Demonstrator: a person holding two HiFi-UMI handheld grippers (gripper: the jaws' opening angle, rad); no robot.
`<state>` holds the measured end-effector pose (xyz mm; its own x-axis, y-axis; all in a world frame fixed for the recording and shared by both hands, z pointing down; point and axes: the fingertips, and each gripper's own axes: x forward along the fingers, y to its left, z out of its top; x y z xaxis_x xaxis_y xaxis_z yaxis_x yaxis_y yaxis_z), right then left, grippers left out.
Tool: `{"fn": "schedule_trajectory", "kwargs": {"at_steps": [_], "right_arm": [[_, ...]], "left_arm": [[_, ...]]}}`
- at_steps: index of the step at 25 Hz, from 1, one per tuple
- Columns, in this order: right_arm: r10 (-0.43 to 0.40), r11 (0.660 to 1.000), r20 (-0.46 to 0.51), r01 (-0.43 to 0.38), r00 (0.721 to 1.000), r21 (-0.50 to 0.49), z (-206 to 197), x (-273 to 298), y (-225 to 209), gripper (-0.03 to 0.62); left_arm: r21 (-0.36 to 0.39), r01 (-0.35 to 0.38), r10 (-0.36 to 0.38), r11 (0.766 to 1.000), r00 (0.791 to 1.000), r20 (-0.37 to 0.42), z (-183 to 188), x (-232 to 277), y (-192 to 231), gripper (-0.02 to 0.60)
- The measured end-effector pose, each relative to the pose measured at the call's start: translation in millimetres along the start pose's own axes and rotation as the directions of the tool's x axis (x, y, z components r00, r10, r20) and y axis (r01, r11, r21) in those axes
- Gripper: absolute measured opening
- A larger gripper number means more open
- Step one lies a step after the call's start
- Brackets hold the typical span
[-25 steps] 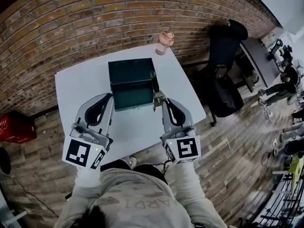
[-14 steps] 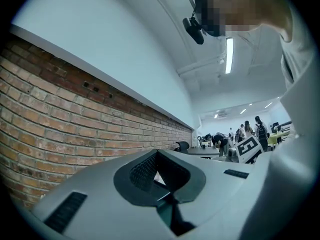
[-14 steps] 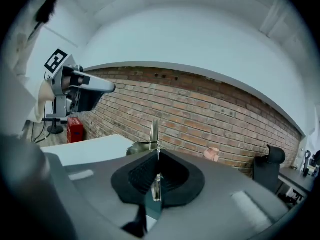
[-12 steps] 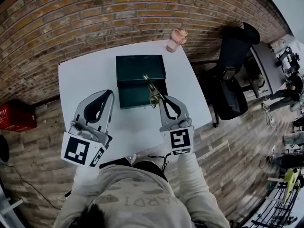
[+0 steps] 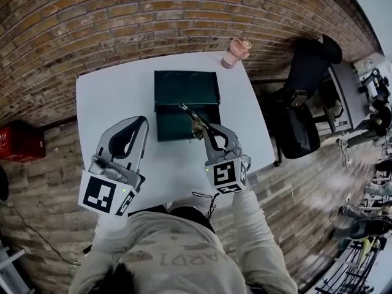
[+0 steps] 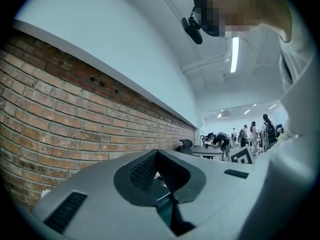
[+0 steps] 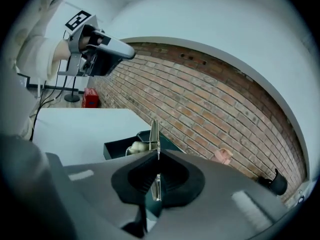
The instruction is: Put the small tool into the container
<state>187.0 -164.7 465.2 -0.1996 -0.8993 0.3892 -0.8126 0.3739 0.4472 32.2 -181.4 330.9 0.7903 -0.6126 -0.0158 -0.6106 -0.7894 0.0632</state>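
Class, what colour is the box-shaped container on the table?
The container is dark green, almost teal; it shows best in the head view.

Both arms reach forward from the torso in pale sleeves, the forearms roughly parallel. Left hand-held gripper (image 5: pixel 138 124): carried at the person's left and tilted upward. Its jaws are closed together with nothing between them, and its marker cube (image 5: pixel 107 195) lies nearest the body. Right hand-held gripper (image 5: pixel 206 126): angled slightly inward toward the left. Its jaws are clamped on the small tool (image 5: pixel 191 116), a thin metal piece that projects beyond the jaw tips. Its marker cube (image 5: pixel 227 175) faces the head camera. The two grippers are well apart, tips at about the same reach.
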Motion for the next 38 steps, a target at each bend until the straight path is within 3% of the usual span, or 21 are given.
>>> {"fn": "schedule_trajectory", "kwargs": {"at_steps": [8, 22, 38], "right_arm": [[0.079, 0.985, -0.080, -0.090, 0.994, -0.150, -21, 31, 13, 0.015], [0.173, 0.936, -0.194, -0.223, 0.966, -0.272, -49, 71, 31, 0.015], [0.173, 0.871, -0.324, -0.298, 0.930, -0.390, -76, 113, 40, 0.015]], "left_arm": [[-0.016, -0.025, 0.025, 1.000, 1.000, -0.013, -8, 6, 16, 0.006], [-0.034, -0.041, 0.040, 0.999, 0.999, -0.035, -21, 13, 35, 0.006], [-0.048, -0.076, 0.073, 0.996, 0.995, -0.065, -36, 16, 59, 0.006]]}}
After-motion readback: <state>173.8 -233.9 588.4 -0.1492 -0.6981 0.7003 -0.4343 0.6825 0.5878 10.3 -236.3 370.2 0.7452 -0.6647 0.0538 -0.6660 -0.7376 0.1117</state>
